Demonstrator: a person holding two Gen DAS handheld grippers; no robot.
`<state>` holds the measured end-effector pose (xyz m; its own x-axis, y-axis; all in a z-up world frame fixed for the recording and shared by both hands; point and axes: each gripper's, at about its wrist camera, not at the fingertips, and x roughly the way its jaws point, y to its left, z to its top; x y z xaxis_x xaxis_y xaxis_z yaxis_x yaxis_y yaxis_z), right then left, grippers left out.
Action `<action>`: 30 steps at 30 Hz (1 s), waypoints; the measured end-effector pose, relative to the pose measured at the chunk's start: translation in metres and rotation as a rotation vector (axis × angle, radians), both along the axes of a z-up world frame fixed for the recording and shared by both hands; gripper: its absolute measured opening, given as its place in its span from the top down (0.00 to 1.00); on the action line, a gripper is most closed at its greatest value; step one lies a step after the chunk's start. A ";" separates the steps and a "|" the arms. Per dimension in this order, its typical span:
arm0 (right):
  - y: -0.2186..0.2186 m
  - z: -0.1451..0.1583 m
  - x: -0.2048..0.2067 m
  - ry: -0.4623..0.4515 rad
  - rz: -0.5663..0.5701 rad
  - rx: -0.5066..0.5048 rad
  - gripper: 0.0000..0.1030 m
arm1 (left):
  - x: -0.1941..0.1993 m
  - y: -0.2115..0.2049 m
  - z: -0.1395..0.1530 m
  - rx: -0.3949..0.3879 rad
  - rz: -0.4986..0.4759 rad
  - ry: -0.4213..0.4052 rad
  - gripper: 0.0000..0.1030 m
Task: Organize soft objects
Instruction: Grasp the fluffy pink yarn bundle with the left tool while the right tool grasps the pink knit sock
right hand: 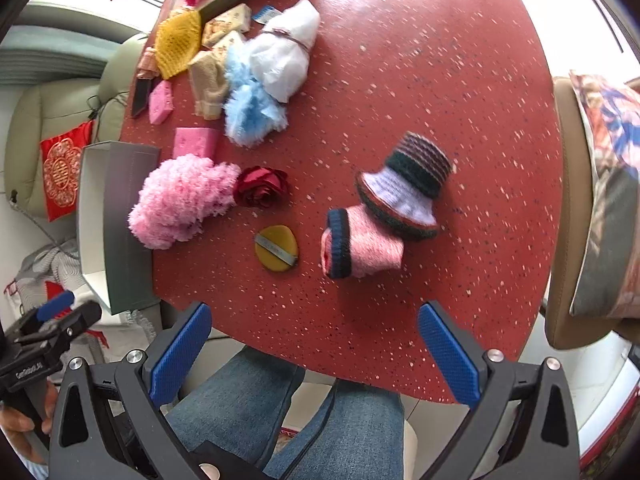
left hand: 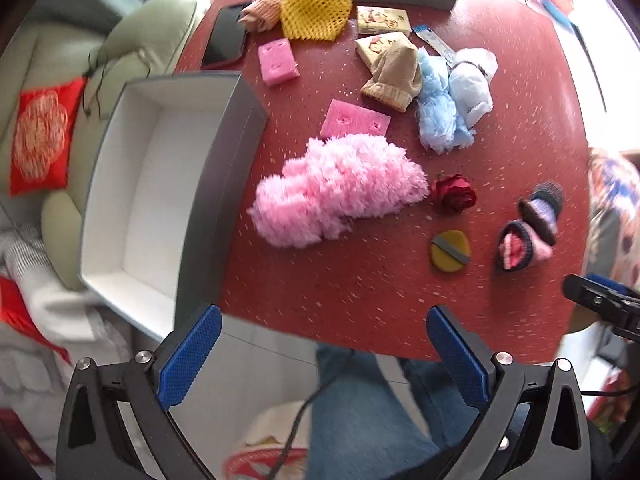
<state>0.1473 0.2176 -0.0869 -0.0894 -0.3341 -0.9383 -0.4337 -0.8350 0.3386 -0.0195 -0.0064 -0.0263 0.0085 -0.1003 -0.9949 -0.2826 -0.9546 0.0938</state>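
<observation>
While socks litter table (left hand: 360,300), grey box (left hand: 224,184) sits empty

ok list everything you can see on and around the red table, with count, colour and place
speckled round table: 1, red, centre
open cardboard box: 1, grey outside, white inside, empty, table's left edge
fluffy chenille piece: 1, pink, beside the box
foam sponges: 2, pink, behind the pink fluff
fabric rose: 1, dark red, right of the fluff
round powder puff: 1, mustard with grey band, near front
knitted socks: 2, pink and lilac with dark cuffs, right front
fluffy piece: 1, light blue, middle back
foam fruit net: 1, yellow, back
phone: 1, black, back left
left gripper: blue pads, open
right gripper: blue pads, open
</observation>
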 end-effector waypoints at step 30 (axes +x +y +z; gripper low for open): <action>0.013 -0.090 0.010 -0.140 -0.721 -0.008 0.00 | -0.057 0.038 -0.136 0.014 -0.425 0.110 0.00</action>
<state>0.1569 0.2309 -0.1766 -0.1689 -0.2443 -0.9549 -0.9140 -0.3239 0.2445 -0.0761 0.0318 -0.1625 -0.1363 -0.0586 -0.9889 -0.6398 -0.7569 0.1331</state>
